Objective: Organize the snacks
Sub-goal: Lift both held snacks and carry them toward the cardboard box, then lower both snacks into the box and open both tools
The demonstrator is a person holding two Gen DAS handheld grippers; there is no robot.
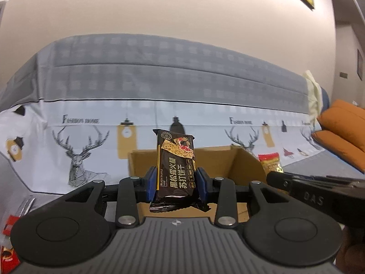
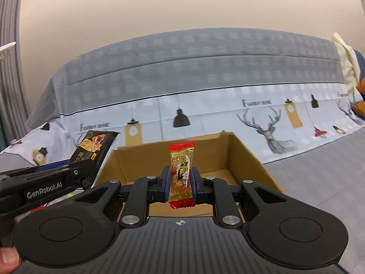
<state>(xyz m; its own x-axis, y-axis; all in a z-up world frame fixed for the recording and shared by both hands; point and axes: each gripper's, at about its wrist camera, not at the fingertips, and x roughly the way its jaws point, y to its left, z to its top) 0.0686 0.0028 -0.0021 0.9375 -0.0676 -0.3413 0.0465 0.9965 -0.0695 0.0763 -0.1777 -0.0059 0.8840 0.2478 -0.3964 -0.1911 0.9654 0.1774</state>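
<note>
My left gripper (image 1: 175, 183) is shut on a black cracker packet (image 1: 175, 166), held upright, its blue pads pressing both long sides. An open cardboard box (image 1: 246, 159) stands just behind it. My right gripper (image 2: 180, 183) is shut on a small red and gold rice snack (image 2: 181, 173), upright over the same cardboard box (image 2: 241, 157). In the right wrist view the black cracker packet (image 2: 91, 150) shows at the left, held in the other tool. In the left wrist view the rice snack (image 1: 271, 162) shows at the right, above the box's right wall.
A bed with a grey and white deer-print cover (image 1: 75, 150) runs behind the box. Orange cushions (image 1: 342, 132) lie at the right. Red packets (image 1: 9, 228) sit at the lower left. A thumb (image 2: 8, 260) shows at the bottom left of the right wrist view.
</note>
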